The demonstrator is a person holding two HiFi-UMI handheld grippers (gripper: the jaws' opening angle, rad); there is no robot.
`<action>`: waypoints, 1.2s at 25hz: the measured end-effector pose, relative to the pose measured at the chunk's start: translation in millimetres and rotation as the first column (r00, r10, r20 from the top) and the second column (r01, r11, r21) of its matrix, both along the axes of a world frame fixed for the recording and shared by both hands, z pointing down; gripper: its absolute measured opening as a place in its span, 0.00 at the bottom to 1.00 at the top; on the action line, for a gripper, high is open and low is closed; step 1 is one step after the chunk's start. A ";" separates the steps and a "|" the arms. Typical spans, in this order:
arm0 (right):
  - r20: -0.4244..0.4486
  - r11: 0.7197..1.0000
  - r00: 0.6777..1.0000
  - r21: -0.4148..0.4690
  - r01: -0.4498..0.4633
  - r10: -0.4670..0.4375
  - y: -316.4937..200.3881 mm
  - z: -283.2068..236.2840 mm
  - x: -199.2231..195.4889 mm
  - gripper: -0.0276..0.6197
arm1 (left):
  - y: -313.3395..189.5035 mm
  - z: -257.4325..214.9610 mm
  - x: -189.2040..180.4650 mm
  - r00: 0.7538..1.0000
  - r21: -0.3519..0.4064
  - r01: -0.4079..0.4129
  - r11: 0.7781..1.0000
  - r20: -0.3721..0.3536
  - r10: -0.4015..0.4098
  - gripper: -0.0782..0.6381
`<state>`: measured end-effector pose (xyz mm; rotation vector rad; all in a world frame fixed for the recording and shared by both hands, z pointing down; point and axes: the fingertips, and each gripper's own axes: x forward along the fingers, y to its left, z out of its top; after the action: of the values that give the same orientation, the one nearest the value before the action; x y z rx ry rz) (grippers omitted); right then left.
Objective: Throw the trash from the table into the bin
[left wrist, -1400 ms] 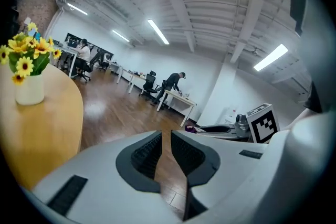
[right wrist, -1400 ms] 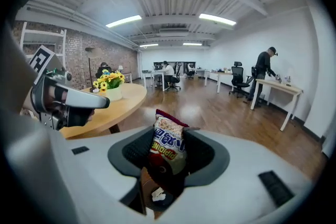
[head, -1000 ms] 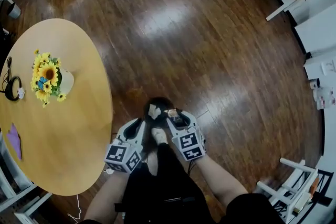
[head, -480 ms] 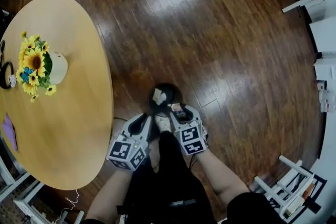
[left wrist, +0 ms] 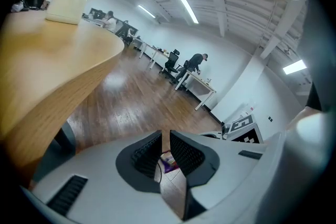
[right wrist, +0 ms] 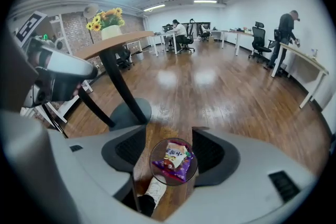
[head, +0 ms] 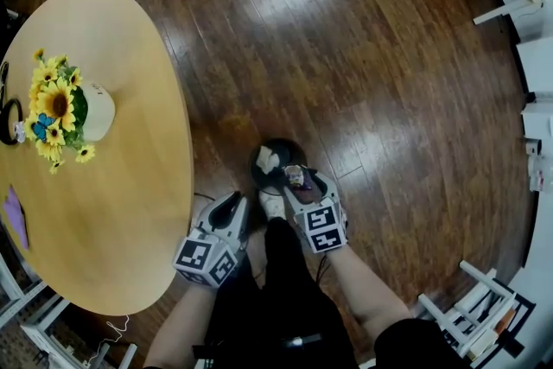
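A small black round bin stands on the wooden floor by my feet, with crumpled white paper inside. My right gripper hangs over its near rim. Its jaws have just been opening and stand wide. A purple snack packet shows between them over the bin's mouth, and neither pad touches it. In the head view the packet sits at the gripper's tip. My left gripper is lower left of the bin, its jaws nearly together with nothing between them.
The oval wooden table fills the left, bearing a sunflower vase, headphones and a purple item. Its dark leg rises just left of the bin. My white shoe touches the bin. A white rack stands at lower right.
Both grippers have sunk toward the floor beside the bin. The right jaws have spread and let go of the purple packet, which now lies free over the bin.
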<state>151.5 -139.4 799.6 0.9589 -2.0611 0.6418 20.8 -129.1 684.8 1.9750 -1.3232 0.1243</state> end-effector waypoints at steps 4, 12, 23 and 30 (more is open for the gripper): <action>-0.010 1.000 1.000 -0.020 -0.014 0.014 1.4 2.2 3.4 0.49 | -0.8 -3.2 -2.0 1.000 0.007 0.003 1.000 -0.012 -0.003 0.16; 0.016 0.998 0.998 0.040 -0.057 0.057 -8.8 -33.3 2.1 0.48 | -1.4 -25.1 -9.1 1.000 0.049 -0.017 0.999 -0.020 0.018 0.16; 0.205 0.917 0.978 0.380 -0.121 0.044 -67.8 -235.7 -20.4 0.05 | -14.9 -168.2 -67.6 0.996 0.300 0.092 0.950 -0.010 -0.094 0.16; 0.333 0.857 0.935 0.510 -0.066 -0.126 -85.5 -326.1 -83.2 0.05 | 24.5 -251.9 -139.6 0.952 0.465 0.258 0.847 0.026 -0.304 0.16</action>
<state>68.3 -224.9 473.5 1.1666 -2.6488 0.2470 -118.8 -104.6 432.9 2.1417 -1.8243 -0.2605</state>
